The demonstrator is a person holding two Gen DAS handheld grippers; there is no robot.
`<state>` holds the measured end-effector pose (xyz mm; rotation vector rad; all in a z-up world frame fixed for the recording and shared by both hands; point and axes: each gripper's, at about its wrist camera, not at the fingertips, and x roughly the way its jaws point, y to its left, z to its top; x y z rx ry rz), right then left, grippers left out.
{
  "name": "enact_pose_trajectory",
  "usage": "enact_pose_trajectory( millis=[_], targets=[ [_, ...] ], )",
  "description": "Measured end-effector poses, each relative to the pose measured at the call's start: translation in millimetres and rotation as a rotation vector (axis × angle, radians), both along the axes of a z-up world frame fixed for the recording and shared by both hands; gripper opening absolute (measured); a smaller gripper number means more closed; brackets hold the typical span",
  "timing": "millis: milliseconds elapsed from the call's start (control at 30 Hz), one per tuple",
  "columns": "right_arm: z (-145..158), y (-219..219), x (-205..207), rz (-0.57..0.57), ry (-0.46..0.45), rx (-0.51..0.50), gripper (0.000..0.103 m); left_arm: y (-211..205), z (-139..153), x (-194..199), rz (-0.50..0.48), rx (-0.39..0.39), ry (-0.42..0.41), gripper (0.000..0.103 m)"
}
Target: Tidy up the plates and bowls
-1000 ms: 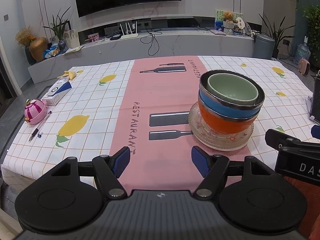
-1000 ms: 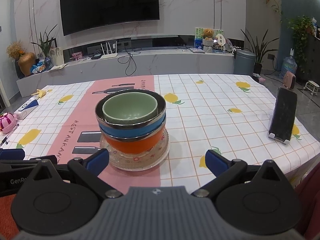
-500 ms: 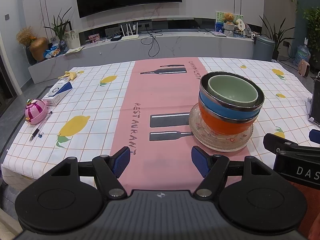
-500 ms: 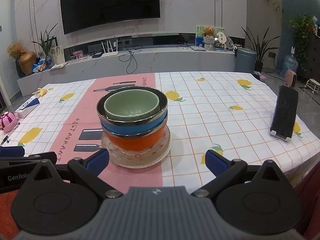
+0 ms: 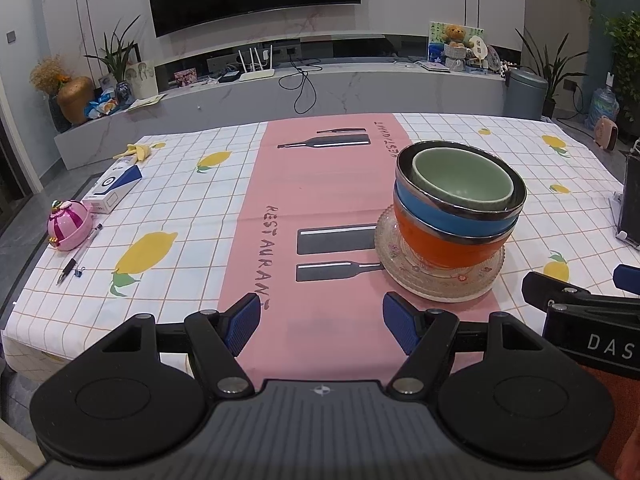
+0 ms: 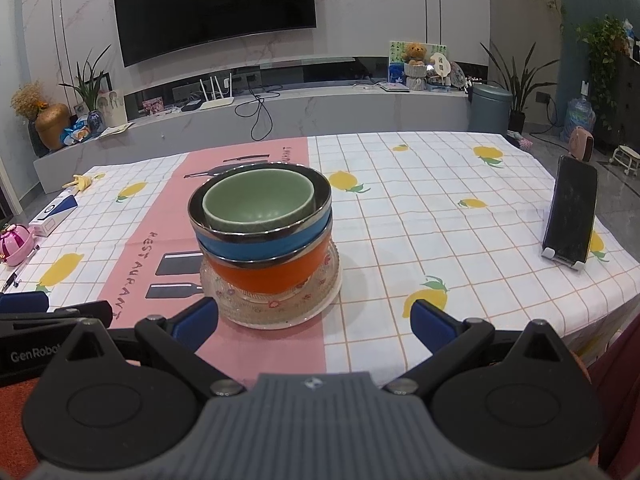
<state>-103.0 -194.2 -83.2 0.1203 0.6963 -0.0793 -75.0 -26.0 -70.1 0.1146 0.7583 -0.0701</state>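
Green bowl (image 6: pixel 258 204) nested in blue bowl (image 6: pixel 264 242), orange bowl (image 6: pixel 268 276), glass plate (image 6: pixel 320 300)

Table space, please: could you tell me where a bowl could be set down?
Free: the cloth between the bowl stack and the phone stand, and the pink runner left of the stack. Crowded: the left edge, with box, pink toy and pen.

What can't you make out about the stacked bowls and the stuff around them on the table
- Orange bowl inside: both views, hidden by the blue bowl and green bowl nested in it.
- Glass plate centre: both views, covered by the stack.
- Phone on its stand: left wrist view, cut off by the right edge.
- Label on the white and blue box: both views, too small to read.
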Motion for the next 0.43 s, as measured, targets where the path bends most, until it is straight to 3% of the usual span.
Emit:
enact_pose_trajectory(
  millis=[433],
  targets=[
    [-3.2, -0.8, 2.3, 0.003, 0.016, 0.009, 0.100, 1.1, -0.4, 1.1, 0.006, -0.008, -0.002, 0.082]
  ],
)
